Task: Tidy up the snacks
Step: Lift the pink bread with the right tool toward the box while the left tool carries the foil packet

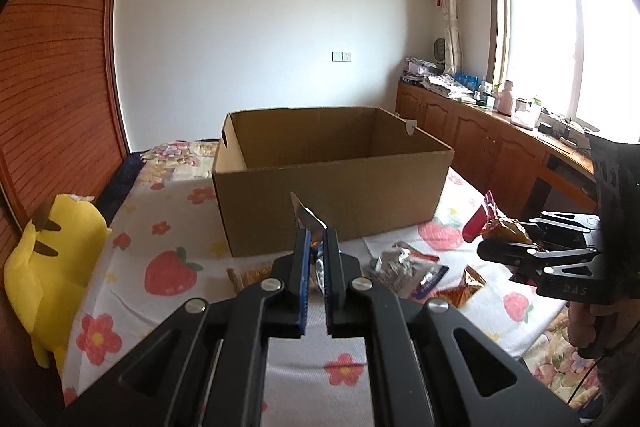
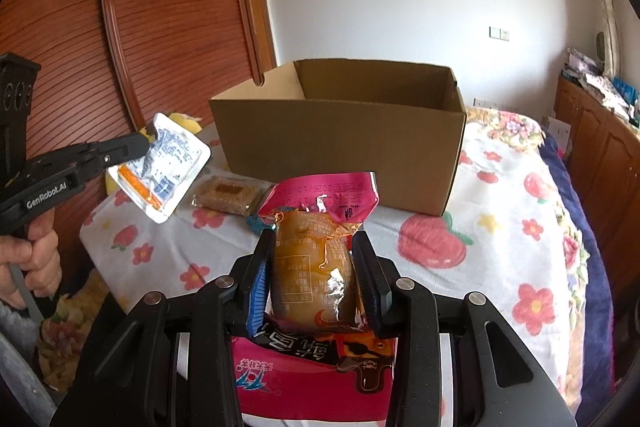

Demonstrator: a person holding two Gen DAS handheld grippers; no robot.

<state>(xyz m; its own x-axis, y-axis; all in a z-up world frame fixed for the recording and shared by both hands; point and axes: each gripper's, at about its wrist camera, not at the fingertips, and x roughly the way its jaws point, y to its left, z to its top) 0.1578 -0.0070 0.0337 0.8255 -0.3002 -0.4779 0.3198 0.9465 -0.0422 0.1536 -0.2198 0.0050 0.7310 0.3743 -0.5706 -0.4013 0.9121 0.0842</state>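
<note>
gripping snacks, left gripper [image 1: 316, 247] and right gripper [image 2: 316, 263] above floral bed [image 1: 168, 239], box [image 1: 332, 183].

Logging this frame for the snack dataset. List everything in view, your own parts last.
cardboard box: 1, brown, open, on the bed
bedsheet: 1, white with strawberries and flowers
plush toy: 1, yellow, bed's left edge
loose snack packets: several, silver, blue, orange, on the sheet before the box
white sachet: 1, white with orange strip, held
red pastry pack: 1, red and amber, held
left gripper: shut on white sachet
right gripper: shut on red pastry pack
</note>
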